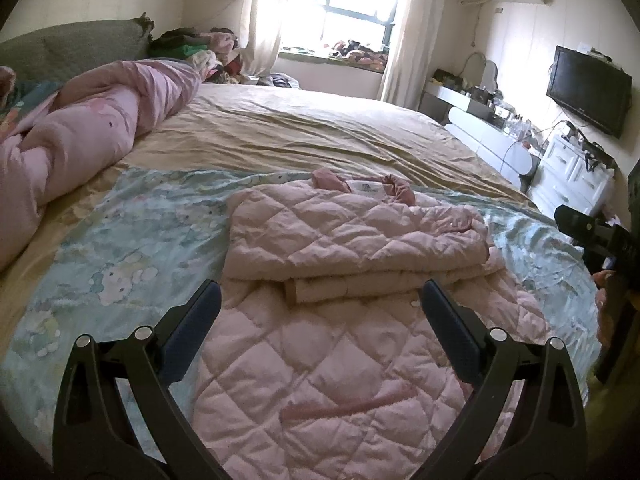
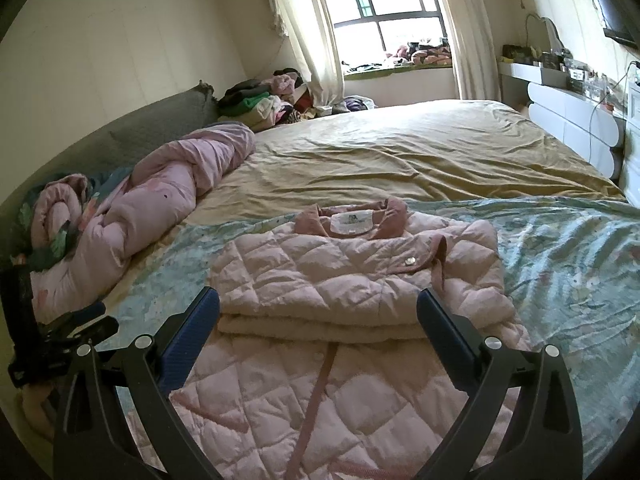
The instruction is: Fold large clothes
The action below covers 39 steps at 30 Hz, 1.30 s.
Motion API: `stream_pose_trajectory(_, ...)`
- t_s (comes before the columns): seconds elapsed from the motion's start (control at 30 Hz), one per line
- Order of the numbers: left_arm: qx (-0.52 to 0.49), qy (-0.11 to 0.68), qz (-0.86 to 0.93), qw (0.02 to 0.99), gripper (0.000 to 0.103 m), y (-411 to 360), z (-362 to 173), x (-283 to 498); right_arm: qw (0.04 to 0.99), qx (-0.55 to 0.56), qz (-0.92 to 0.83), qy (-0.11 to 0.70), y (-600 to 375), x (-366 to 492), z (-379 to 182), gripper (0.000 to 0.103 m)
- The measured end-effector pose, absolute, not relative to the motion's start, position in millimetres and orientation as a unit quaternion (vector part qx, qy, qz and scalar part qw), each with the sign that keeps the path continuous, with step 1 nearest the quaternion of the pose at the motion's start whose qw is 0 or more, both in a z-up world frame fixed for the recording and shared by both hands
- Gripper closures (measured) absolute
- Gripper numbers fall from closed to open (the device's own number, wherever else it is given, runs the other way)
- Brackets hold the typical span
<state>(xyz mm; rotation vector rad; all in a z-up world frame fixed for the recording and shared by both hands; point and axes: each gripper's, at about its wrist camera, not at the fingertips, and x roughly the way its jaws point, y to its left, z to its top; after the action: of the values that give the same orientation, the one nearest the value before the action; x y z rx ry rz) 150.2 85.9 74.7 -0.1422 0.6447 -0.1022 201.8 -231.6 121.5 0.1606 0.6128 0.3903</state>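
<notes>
My left gripper (image 1: 320, 300) and right gripper (image 2: 318, 308) gape wide, holding nothing; the pale pink quilted padded jacket (image 2: 352, 280), puffy, soft and light, wants gripping at its 2 near hem corners.

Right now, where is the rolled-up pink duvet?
In both views the rolled-up pink duvet lies along the bed's left side, left of the pink quilted jacket, before the grey headboard.

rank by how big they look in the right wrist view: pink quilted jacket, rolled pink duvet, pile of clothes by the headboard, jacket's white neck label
1. pink quilted jacket, though it is nearest the camera
2. rolled pink duvet
3. pile of clothes, farther off, so its true size is unsure
4. white neck label
</notes>
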Motion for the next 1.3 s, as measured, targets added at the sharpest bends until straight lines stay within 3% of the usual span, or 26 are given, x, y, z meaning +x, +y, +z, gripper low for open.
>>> stream_pose_trajectory(1.3,-0.029,0.368,0.004,0.929,0.009,73.4,38.2,69.5,0.916,0.055,0.197,0.344,-274.7,142.2,86.8,0.005)
